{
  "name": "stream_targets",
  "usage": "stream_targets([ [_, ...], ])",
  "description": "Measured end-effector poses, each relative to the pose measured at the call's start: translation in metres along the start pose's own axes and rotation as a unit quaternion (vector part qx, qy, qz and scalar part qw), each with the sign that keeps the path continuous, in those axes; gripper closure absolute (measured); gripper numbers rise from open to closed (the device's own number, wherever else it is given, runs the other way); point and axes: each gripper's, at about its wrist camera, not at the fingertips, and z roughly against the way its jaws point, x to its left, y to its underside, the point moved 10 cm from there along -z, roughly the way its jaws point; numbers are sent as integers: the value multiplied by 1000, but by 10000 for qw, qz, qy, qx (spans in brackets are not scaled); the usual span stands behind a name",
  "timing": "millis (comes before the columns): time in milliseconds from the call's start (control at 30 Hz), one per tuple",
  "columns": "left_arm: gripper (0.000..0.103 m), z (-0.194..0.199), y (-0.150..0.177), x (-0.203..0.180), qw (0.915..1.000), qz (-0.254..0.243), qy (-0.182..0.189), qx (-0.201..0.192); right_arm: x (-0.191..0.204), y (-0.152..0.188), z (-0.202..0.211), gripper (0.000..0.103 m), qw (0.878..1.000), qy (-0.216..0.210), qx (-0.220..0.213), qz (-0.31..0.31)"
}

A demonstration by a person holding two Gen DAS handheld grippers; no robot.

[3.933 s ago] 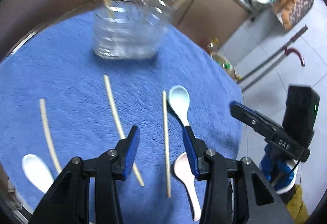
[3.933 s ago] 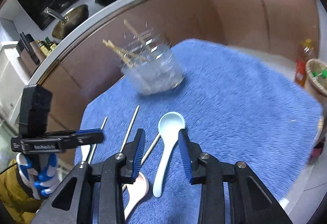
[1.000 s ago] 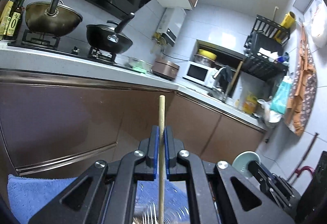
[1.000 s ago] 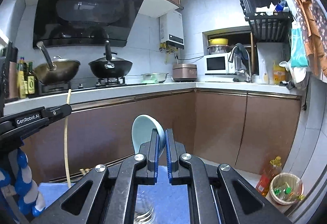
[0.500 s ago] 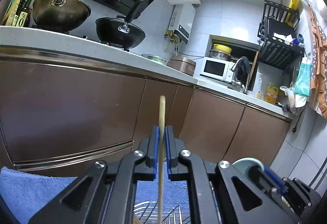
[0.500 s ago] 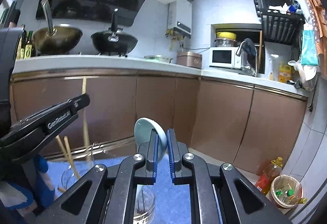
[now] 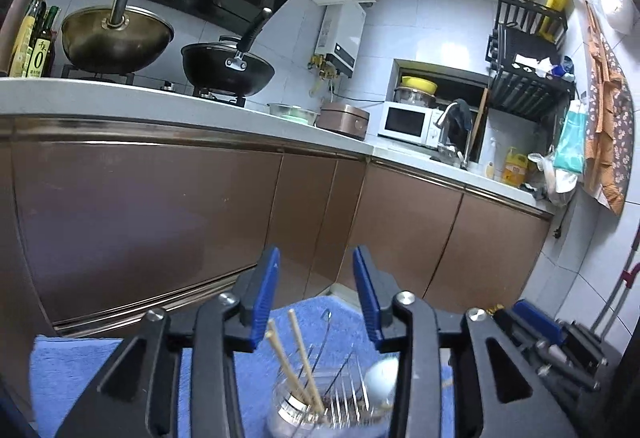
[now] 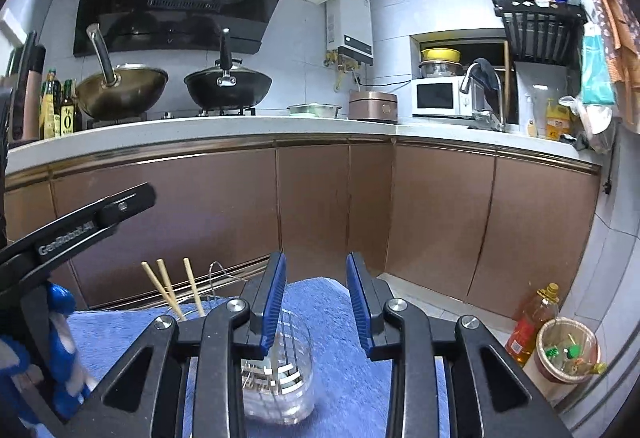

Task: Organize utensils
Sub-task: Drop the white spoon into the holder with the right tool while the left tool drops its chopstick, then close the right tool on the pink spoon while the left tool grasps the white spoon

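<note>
A clear glass holder with a wire rack [image 7: 320, 410] stands on the blue towel [image 7: 80, 370] just below both grippers; it also shows in the right wrist view [image 8: 280, 386]. Wooden chopsticks [image 7: 298, 358] stand in it, seen too in the right wrist view [image 8: 172, 290]. A pale blue spoon [image 7: 382, 376] rests in it at the right. My left gripper [image 7: 316, 298] is open and empty above the holder. My right gripper [image 8: 316, 302] is open and empty above it. The left gripper's body [image 8: 76, 230] shows at the left of the right wrist view.
Brown kitchen cabinets [image 8: 320, 206] stand behind the towel-covered table. A countertop [image 8: 240, 126] carries two woks, a microwave and bottles. An oil bottle [image 8: 532, 322] and a small basket [image 8: 568, 354] stand on the floor at the right.
Both grippers have opened. The chopstick left the left gripper and the pale blue spoon left the right gripper; both now stand in the glass holder.
</note>
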Motion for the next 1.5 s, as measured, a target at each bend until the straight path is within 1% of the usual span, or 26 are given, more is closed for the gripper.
stream_targets([
  [100,62,30,-2,7,9999,-46,-1,116,-7,0,25,69,9997,-78,95,-197],
  [167,52,47,-1,13,9997,-52,-36,219,-10,1,43,68,9993,-144,140,-303],
  [200,51,58,0,17,9997,-35,-33,247,-12,2,50,68,9992,-163,171,-336],
  [333,50,95,3,33,9992,-44,-142,363,-17,6,86,67,9977,-266,255,-561],
  [400,50,112,6,42,9985,-111,-224,497,-19,9,101,66,9969,-278,311,-668],
  [500,50,133,11,58,9973,-45,-291,679,-22,14,122,65,9949,-338,369,-880],
  [633,50,158,19,77,9956,24,-355,864,-21,21,139,64,9929,-365,437,-1043],
  [700,50,168,26,86,9938,155,-305,1057,-20,27,143,63,9916,-390,512,-1124],
  [800,50,176,38,96,9903,255,-308,1328,-16,36,150,63,9898,-423,590,-1228],
  [900,50,184,50,104,9877,344,-298,1497,-11,44,155,63,9883,-452,665,-1300],
  [967,50,188,58,110,9853,487,-235,1623,-9,47,159,63,9878,-459,714,-1307],
  [1067,50,195,69,115,9826,501,-212,1778,-12,50,164,63,9868,-430,750,-1373],
  [1200,50,197,82,119,9779,630,-72,1990,-14,57,169,62,9861,-368,830,-1395],
  [1300,50,195,96,121,9717,738,69,2244,-15,70,171,62,9841,-369,1019,-1408],
  [1367,50,193,105,120,9678,781,170,2385,-14,82,170,62,9812,-446,1202,-1443],
  [1500,50,188,127,113,9596,684,242,2720,-9,110,169,62,9741,-610,1606,-1466],
])
